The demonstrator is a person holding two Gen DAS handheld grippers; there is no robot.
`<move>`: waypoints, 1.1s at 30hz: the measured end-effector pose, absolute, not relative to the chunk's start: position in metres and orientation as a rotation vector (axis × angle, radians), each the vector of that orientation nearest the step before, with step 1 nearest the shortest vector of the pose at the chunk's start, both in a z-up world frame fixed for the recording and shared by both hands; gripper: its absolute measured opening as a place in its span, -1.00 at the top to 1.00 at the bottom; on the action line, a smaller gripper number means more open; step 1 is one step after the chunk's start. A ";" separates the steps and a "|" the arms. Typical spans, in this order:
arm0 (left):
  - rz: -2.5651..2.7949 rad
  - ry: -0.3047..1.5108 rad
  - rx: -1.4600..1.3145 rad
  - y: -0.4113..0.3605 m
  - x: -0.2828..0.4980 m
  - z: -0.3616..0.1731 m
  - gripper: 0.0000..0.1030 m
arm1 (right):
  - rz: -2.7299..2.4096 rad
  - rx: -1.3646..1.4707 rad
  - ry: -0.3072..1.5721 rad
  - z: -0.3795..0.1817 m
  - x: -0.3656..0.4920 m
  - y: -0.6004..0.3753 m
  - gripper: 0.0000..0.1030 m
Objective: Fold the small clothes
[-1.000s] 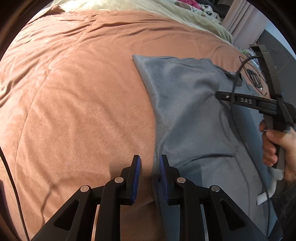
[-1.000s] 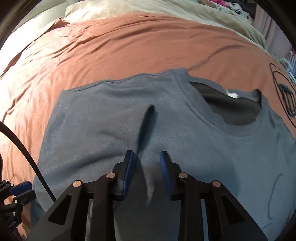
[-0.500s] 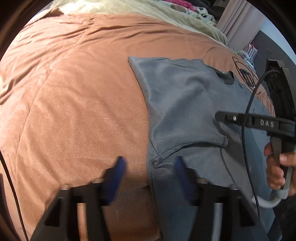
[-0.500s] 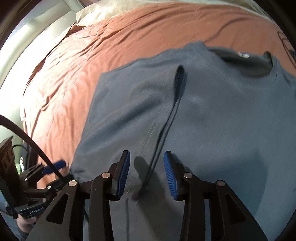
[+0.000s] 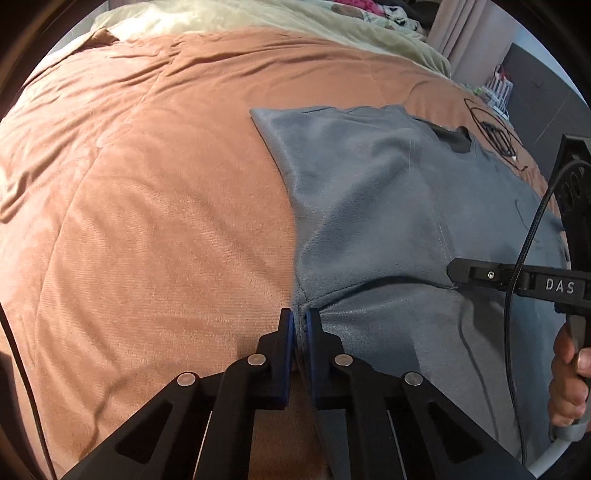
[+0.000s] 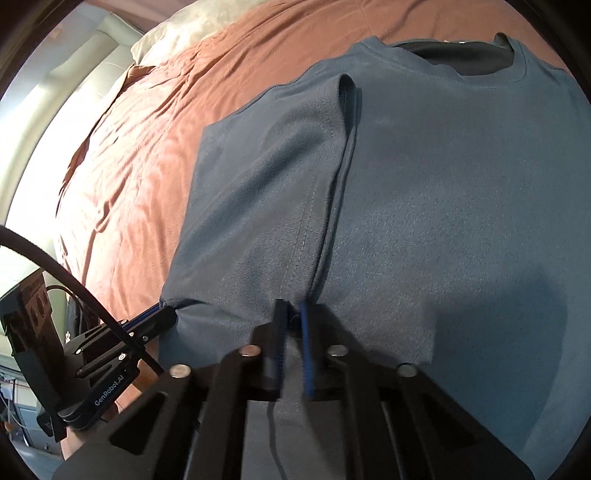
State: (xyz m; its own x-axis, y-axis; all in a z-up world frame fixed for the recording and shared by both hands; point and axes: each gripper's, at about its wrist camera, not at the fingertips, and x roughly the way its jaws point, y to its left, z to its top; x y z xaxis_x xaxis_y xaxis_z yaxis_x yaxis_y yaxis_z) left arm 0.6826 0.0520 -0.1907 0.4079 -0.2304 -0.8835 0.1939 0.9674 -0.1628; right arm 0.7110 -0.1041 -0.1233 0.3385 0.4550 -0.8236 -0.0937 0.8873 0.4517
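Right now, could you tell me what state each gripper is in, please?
Left gripper: shut on the edge of the grey T-shirt.
Right gripper: shut on a fold of the same shirt.

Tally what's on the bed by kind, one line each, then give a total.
Blue-grey T-shirt: 1
Orange-brown bedspread: 1
Pale green blanket: 1
Black cable coil: 1
Grippers pinching the shirt: 2, left gripper and right gripper
Total: 6
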 end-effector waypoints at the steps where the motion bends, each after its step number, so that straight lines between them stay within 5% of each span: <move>1: -0.267 1.118 -0.045 0.053 0.683 -0.190 0.87 | 0.374 0.355 1.171 -0.122 0.707 -0.105 0.98; 12: -0.244 1.112 -0.095 0.077 0.676 -0.177 0.90 | 0.381 0.241 1.159 -0.107 0.686 -0.110 0.95; 16: -0.244 1.067 -0.132 0.079 0.678 -0.162 0.89 | 0.372 0.231 1.095 -0.090 0.691 -0.118 0.41; 33: -0.279 1.130 -0.068 0.031 0.736 -0.196 0.88 | 0.466 0.024 1.019 -0.111 0.780 -0.083 0.48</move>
State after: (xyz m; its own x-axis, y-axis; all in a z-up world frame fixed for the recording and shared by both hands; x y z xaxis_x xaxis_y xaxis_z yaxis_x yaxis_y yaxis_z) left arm 0.7359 0.0312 -0.1957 0.3960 -0.2540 -0.8824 0.1860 0.9632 -0.1938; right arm 0.7804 -0.0834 -0.1114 0.4353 0.3854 -0.8136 -0.3639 0.9019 0.2326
